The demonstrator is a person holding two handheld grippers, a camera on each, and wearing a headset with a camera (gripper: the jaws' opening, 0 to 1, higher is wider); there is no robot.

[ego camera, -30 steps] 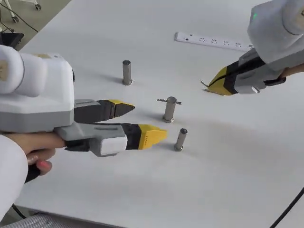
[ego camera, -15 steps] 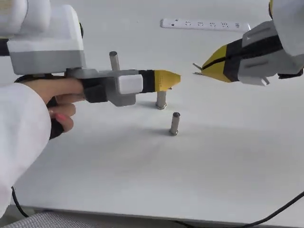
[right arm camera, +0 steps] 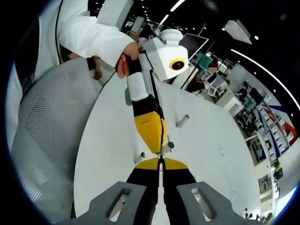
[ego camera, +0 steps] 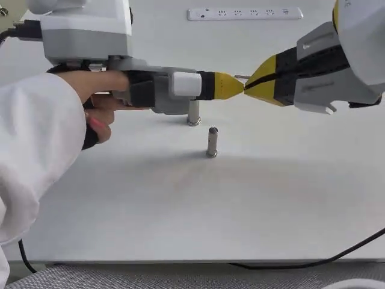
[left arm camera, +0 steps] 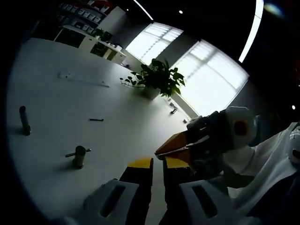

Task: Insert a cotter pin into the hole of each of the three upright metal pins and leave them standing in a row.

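The right gripper [right arm camera: 161,161] has its jaws pinched on a cotter pin [right arm camera: 161,152] that pokes out ahead of its tips. The left gripper [left arm camera: 157,161] meets it tip to tip, jaws narrow; whether they grip the pin I cannot tell. If the right jaws let go before the left ones bite, the pin would likely drop or twist askew. It might also strike the bare metal pin [ego camera: 212,142] standing below both tips.
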